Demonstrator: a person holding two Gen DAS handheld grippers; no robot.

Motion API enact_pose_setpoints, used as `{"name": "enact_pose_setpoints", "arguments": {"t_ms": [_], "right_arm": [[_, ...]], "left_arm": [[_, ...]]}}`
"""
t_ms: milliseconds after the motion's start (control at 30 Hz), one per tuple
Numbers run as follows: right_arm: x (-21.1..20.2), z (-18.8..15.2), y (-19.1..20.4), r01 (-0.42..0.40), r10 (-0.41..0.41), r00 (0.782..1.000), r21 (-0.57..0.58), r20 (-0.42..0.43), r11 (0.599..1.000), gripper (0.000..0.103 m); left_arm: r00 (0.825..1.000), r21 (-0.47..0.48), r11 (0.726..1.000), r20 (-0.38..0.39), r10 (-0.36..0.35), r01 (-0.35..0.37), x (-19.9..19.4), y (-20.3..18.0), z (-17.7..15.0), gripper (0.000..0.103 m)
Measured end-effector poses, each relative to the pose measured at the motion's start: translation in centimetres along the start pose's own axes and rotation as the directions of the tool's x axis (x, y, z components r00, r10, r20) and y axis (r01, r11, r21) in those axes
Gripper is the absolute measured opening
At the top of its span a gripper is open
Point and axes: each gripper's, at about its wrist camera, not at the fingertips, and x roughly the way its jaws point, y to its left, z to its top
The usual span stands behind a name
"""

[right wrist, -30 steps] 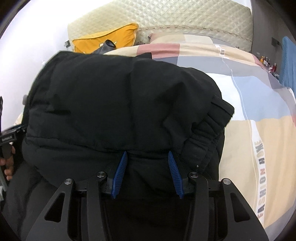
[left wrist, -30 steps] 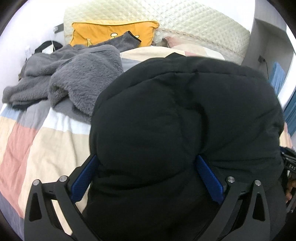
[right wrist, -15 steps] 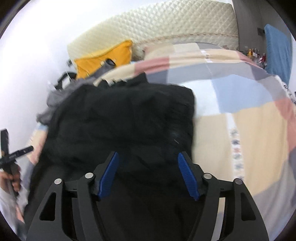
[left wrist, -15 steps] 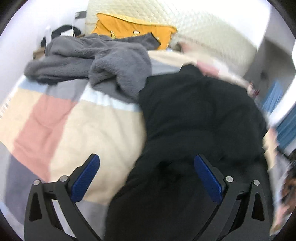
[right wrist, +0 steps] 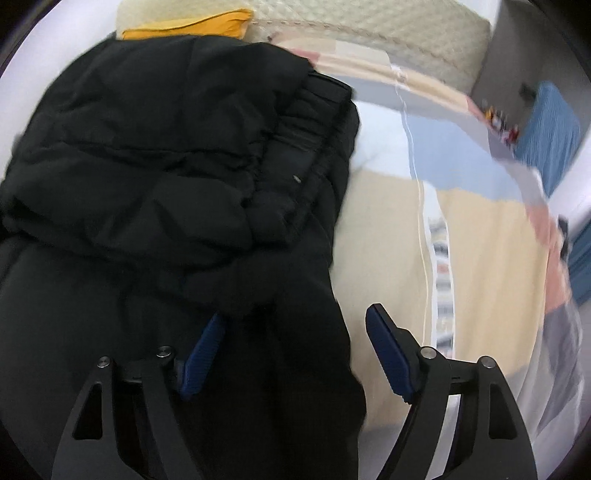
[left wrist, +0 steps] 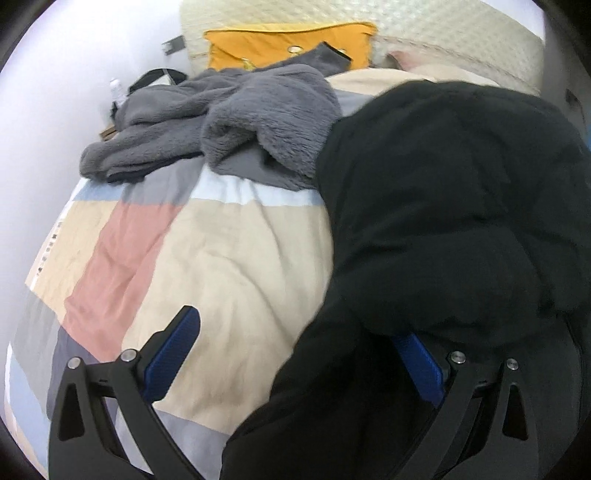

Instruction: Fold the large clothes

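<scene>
A black puffy jacket point(left wrist: 461, 206) lies folded over itself on the patchwork bedspread point(left wrist: 229, 251). In the left wrist view my left gripper point(left wrist: 295, 354) stands open. Its left pad hangs free over the bedspread, and the jacket's edge drapes over its right pad point(left wrist: 419, 363). In the right wrist view the jacket point(right wrist: 155, 147) fills the left half, its ribbed cuff point(right wrist: 314, 122) on top. My right gripper point(right wrist: 295, 350) is opening. The jacket's lower edge lies between the pads, against the left one, and the right fingertip point(right wrist: 384, 350) is clear of it.
A grey fleece garment point(left wrist: 236, 122) is heaped at the far left of the bed, touching the jacket. A yellow pillow point(left wrist: 288, 44) leans on the quilted cream headboard point(right wrist: 388, 33). Blue fabric point(right wrist: 550, 129) hangs at the right, beyond the bed's edge.
Both grippers let go of the jacket's bulging fold, which now rests on the bed. The left gripper swung left, the right one swung right, and the right jaws widened.
</scene>
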Motion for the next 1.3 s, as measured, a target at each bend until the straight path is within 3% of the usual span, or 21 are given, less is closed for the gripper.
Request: {"name": "enact_pose_setpoints", "arguments": {"t_ms": [167,267,400,567,767,833,967,1100,1300], "right_arm": [[0.0,1.1,0.7,0.066,-0.065,0.994,-0.002,0.091,0.998,0.077],[-1.6,1.6,-0.4,0.056,-0.066,0.981,0.061,0.182,0.997,0.077],[-3.1,1.5,-2.2,0.029,-0.059,0.967,0.125,0.246,0.992,0.077],[-1.9,1.3,-4.1,-0.019,-0.023,0.978,0.198,0.207,0.980,0.077],[0.0,0.9,-4.6,-0.002,-0.028,0.989,0.202,0.143,0.979,0.081],[0.3,0.7,-4.8,-0.025,-0.002,0.992,0.212,0.129,0.977,0.081],[-0.8,0.4,-4.8,-0.053,0.027,0.990,0.190,0.138,0.980,0.081],[-3.3,-0.6,-5.2,-0.141,0.109,0.984,0.249,0.139,0.958,0.081],[-9.2,-1.6,-4.1,-0.201,0.150,0.969,0.281,0.195,0.938,0.081]], "left_arm": [[0.998,-0.060,0.997,0.025,0.055,-0.053,-0.5,0.8,0.4,0.102],[0.994,-0.104,0.991,0.060,0.087,-0.081,-1.2,1.8,0.8,0.102],[0.996,-0.202,0.977,0.050,0.074,-0.063,-1.3,3.6,1.0,0.102],[0.997,-0.242,0.969,0.033,0.067,-0.057,-0.7,5.1,0.7,0.102],[0.993,-0.194,0.976,0.033,0.112,-0.104,0.0,4.5,0.5,0.103],[0.991,-0.173,0.976,-0.001,0.134,-0.132,1.1,4.2,0.2,0.102],[0.997,-0.223,0.972,-0.021,0.070,-0.073,1.1,5.0,-0.3,0.101],[0.999,-0.190,0.982,0.033,0.024,-0.018,-2.2,4.7,-0.6,0.101],[0.991,-0.158,0.986,0.128,-0.036,0.056,-8.6,4.7,-2.5,0.101]]}}
